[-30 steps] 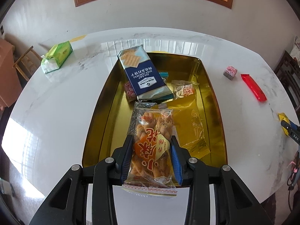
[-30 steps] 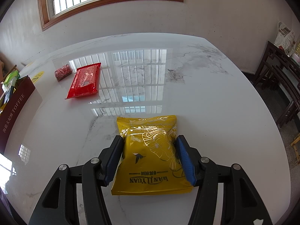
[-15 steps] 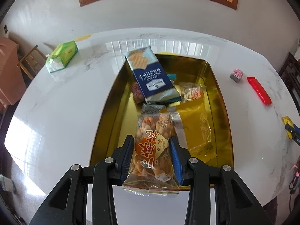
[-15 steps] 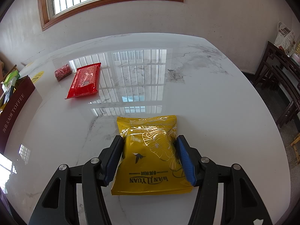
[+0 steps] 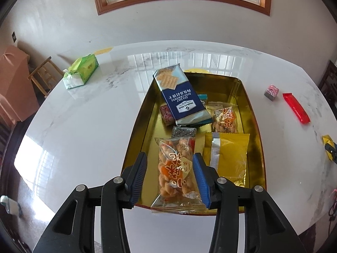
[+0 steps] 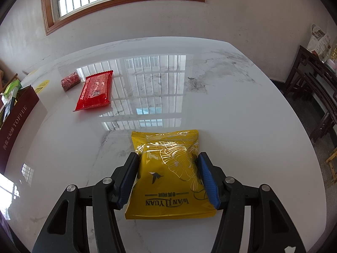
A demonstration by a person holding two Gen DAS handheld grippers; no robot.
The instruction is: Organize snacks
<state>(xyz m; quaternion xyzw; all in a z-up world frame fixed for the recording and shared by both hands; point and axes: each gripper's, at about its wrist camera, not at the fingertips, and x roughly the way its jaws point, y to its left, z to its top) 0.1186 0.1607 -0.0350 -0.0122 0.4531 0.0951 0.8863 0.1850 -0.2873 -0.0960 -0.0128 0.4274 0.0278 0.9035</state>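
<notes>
A clear pack of fried dough twists (image 5: 175, 172) lies at the near end of the gold tray (image 5: 253, 113). My left gripper (image 5: 170, 161) stands open around it, with a gap on the left side. The tray also holds a blue cracker pack (image 5: 179, 97), a second twist pack (image 5: 225, 119) and a yellow pack (image 5: 226, 158). My right gripper (image 6: 168, 162) has its jaws against both sides of a yellow Wan Li Yuan pack (image 6: 168, 175) that rests on the white marble table (image 6: 231, 116).
A red pack (image 6: 94, 91) and a small red sweet (image 6: 70, 81) lie far left of the right gripper. A dark red toffee box (image 6: 15, 124) stands at the left edge. A green tissue pack (image 5: 81, 71), a small pink-patterned packet (image 5: 272, 91) and a red bar (image 5: 296, 110) lie outside the tray.
My left gripper has opened and let go of the twist pack, which now lies in the tray; the gripper has lifted and pulled back. The right gripper has not moved.
</notes>
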